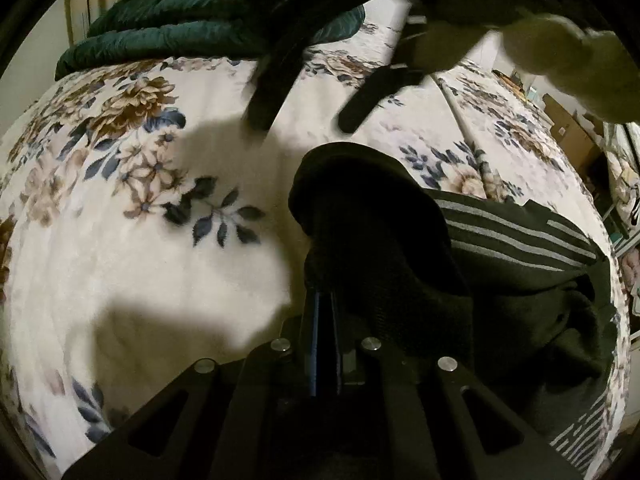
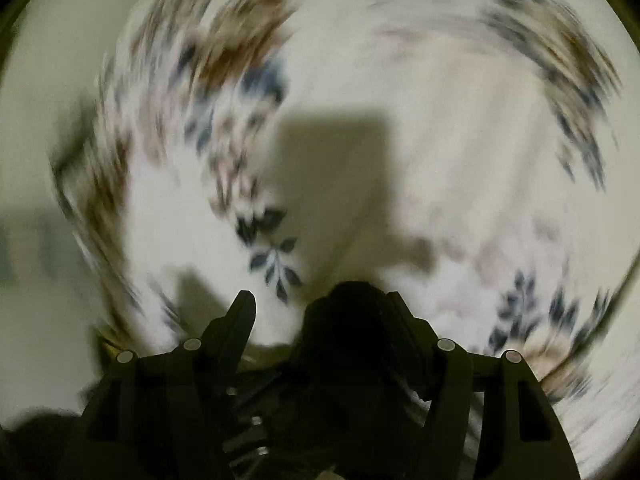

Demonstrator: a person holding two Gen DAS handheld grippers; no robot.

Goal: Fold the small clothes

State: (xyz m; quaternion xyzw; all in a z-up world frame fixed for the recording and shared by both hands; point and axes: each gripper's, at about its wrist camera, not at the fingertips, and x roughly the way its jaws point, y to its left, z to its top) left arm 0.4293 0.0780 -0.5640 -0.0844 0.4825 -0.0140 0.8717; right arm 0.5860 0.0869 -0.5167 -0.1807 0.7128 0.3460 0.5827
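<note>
A dark garment with grey stripes (image 1: 520,236) lies on the floral bedspread (image 1: 160,240). My left gripper (image 1: 324,312) is shut on a dark fold of this garment, which bulges up over its fingers. My right gripper (image 1: 304,116) hangs above the bed in the left wrist view, its fingers apart. In the blurred right wrist view the right gripper (image 2: 320,304) is open; dark cloth (image 2: 352,320) lies against its right finger, and I cannot tell whether it hangs on it.
A folded dark green quilt (image 1: 180,28) lies at the far side of the bed. The bed's right edge (image 1: 592,200) drops off to boxes and clutter on the floor. A hand (image 1: 560,52) holds the right gripper.
</note>
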